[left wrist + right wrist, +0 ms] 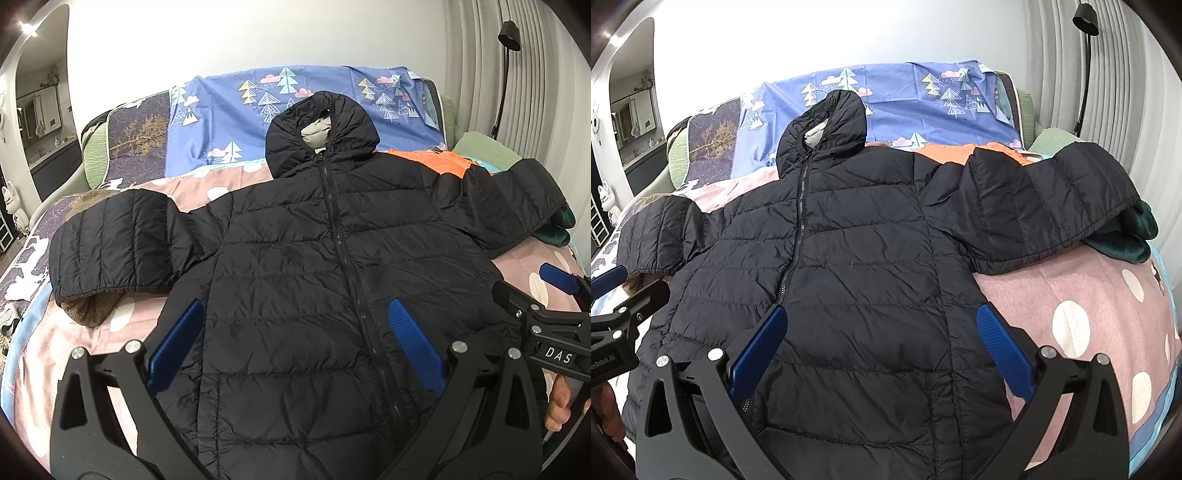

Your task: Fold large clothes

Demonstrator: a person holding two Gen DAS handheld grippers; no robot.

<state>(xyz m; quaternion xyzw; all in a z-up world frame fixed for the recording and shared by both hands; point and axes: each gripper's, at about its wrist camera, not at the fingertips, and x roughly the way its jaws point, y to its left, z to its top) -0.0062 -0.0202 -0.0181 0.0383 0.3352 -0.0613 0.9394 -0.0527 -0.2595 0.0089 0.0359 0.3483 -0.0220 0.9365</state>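
Jacket: a black quilted hooded jacket [314, 266] is laid flat, front up and zipped, on a bed with a pink spotted cover [1082, 295]; both sleeves are spread outward.
Hood: it is pointed toward the blue tree-print sheet [229, 110] (grey lining is seen inside).
Left gripper [295, 343]: it is held over the jacket's lower front, fingers spread wide, nothing pinched.
Right gripper [882, 347]: it is likewise spread apart above the hem area, nothing grasped.
Right sleeve: its cuff is draped over a dark green garment [1126, 236].

The black jacket [314, 258] on the bed [1071, 295] is viewed closely, seemingly from its hem, by both wrist cameras.
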